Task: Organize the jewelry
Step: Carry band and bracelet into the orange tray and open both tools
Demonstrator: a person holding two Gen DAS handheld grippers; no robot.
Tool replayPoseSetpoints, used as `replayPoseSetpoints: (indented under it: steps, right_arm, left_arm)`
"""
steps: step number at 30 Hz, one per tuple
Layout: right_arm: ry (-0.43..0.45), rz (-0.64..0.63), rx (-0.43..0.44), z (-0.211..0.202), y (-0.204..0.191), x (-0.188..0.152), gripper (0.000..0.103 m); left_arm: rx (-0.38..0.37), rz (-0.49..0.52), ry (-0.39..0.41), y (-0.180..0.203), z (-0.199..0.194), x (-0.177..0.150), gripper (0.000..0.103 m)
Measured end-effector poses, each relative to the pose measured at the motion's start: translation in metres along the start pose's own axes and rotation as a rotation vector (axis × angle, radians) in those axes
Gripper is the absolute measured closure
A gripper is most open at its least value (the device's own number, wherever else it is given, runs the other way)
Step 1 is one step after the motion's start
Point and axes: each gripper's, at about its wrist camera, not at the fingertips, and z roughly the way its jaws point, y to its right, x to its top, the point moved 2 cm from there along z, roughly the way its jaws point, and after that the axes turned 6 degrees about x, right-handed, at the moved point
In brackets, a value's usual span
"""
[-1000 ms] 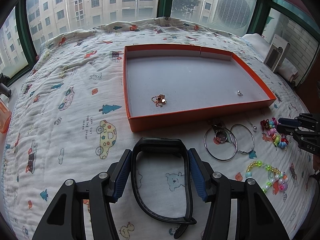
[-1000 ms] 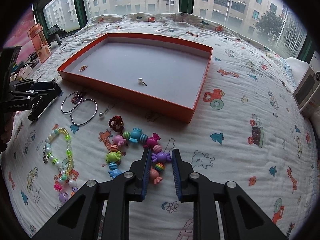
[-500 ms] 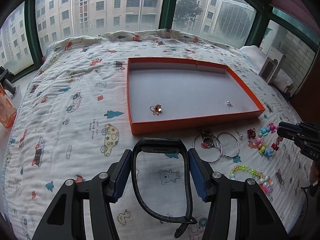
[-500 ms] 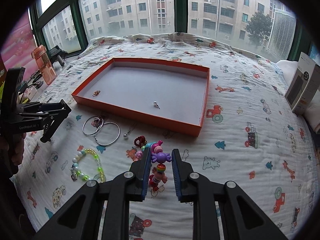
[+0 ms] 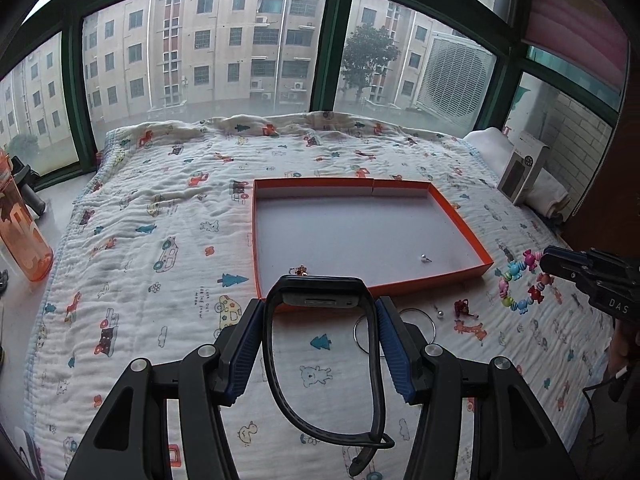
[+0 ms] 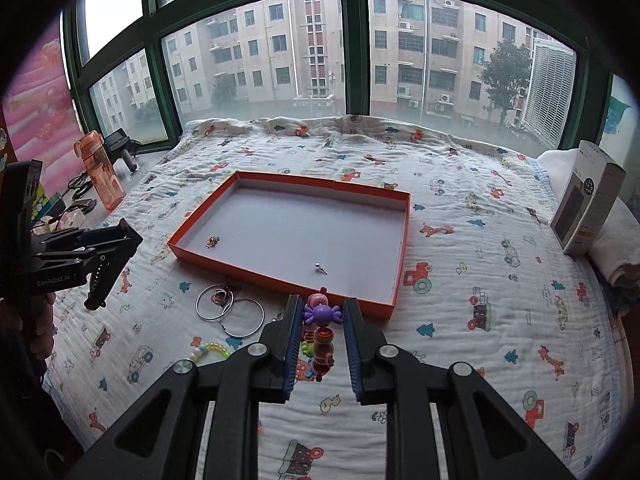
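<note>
Grippers hold 1 piece each above a quilted bedspread (image 5: pixel 160 320) printed with cartoon cars and animals. The left gripper (image 5: pixel 320 344) is clenched on a black smartband (image 5: pixel 324 364), its 2 blue pads pressing the loop's sides while the strap's loose tail hangs out at 5 o'clock. The right gripper (image 6: pixel 322 332) is clamped on a candy-bead bracelet (image 6: pixel 322 334), a purple bead pinched between the pads and the remaining beads dangling below; in the left wrist view that same strand (image 5: pixel 520 284) curves off the gripper's tip at 3 o'clock.

The orange tray (image 6: pixel 384 304) lies flat at 12 o'clock of both tools. Inside it are a small rose-gold charm (image 6: pixel 213 241) near its left front corner and a pearl stud (image 6: pixel 319 267) close to the front wall, well apart from each other.

On the bedspread outside the tray's front wall lie 2 silver hoops (image 6: pixel 230 310) touching each other, with a green-and-white bead bracelet (image 6: pixel 208 350) just beside them at 6 o'clock. An orange bottle (image 6: pixel 102 172) stands at 10 o'clock and a white carton (image 6: pixel 586 200) at 2 o'clock.
</note>
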Motion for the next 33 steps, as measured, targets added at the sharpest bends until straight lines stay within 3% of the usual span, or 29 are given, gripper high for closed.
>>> replayPoseSetpoints:
  steps: [15, 33]
  right_arm:
    - [0.063, 0.039, -0.031, 0.023, 0.009, 0.039, 0.079]
    - [0.004, 0.141, -0.012, 0.102, 0.028, 0.057, 0.079]
  left_arm:
    - [-0.013, -0.014, 0.028, 0.011, 0.034, 0.056, 0.043]
    - [-0.034, -0.051, -0.074, 0.006, 0.16, 0.098, 0.043]
